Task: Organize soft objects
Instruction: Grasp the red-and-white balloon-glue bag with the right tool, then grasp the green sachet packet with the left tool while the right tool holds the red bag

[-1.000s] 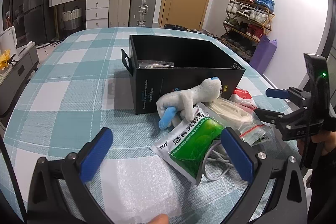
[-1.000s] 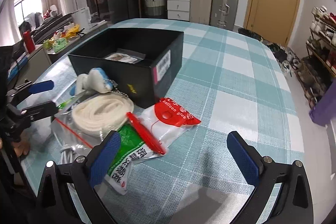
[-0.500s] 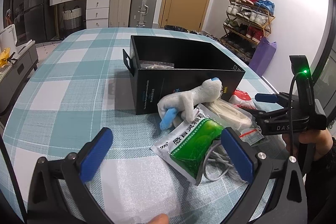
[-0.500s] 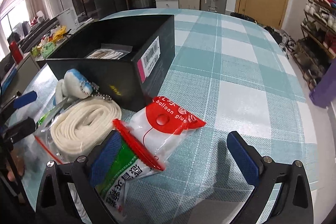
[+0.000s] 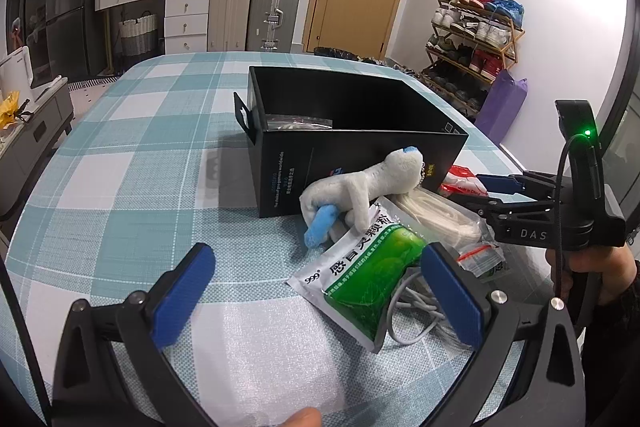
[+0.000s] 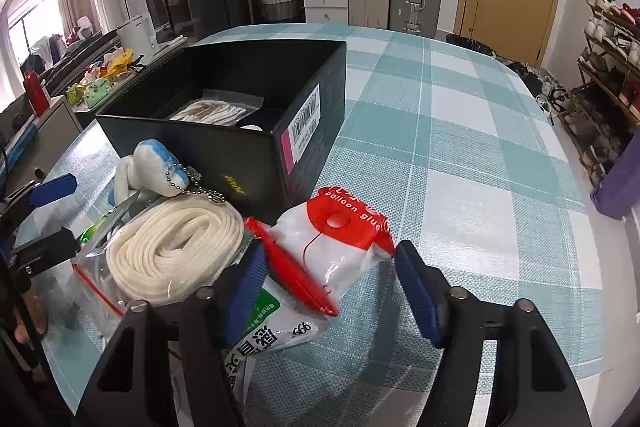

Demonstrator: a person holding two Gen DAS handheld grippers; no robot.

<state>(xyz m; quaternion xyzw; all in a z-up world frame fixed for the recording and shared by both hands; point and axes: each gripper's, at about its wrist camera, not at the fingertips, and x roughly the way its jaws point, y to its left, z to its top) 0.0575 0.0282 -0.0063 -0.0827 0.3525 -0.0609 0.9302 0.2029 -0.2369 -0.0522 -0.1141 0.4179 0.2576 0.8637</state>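
Note:
An open black box (image 5: 344, 147) (image 6: 248, 131) stands mid-table with a clear packet (image 6: 212, 113) inside. Against its near side lie a white and blue plush toy (image 5: 360, 187) (image 6: 156, 171), a bagged coil of white cord (image 6: 172, 251), a green and white sachet (image 5: 372, 275) and a red and white balloon glue bag (image 6: 340, 243). My left gripper (image 5: 316, 295) is open and empty, near the sachet. My right gripper (image 6: 332, 291) (image 5: 486, 189) is half closed with its jaws on either side of the glue bag, not gripping it.
The table has a teal and white check cloth (image 5: 132, 163). A grey cable (image 5: 412, 311) lies under the sachet. Suitcases (image 5: 256, 11), drawers and a shoe rack (image 5: 472, 31) stand beyond the table. A purple bag (image 5: 500, 107) sits by the rack.
My right gripper has moved forward and down to the glue bag and narrowed its jaws around it. My left gripper has stayed open and still.

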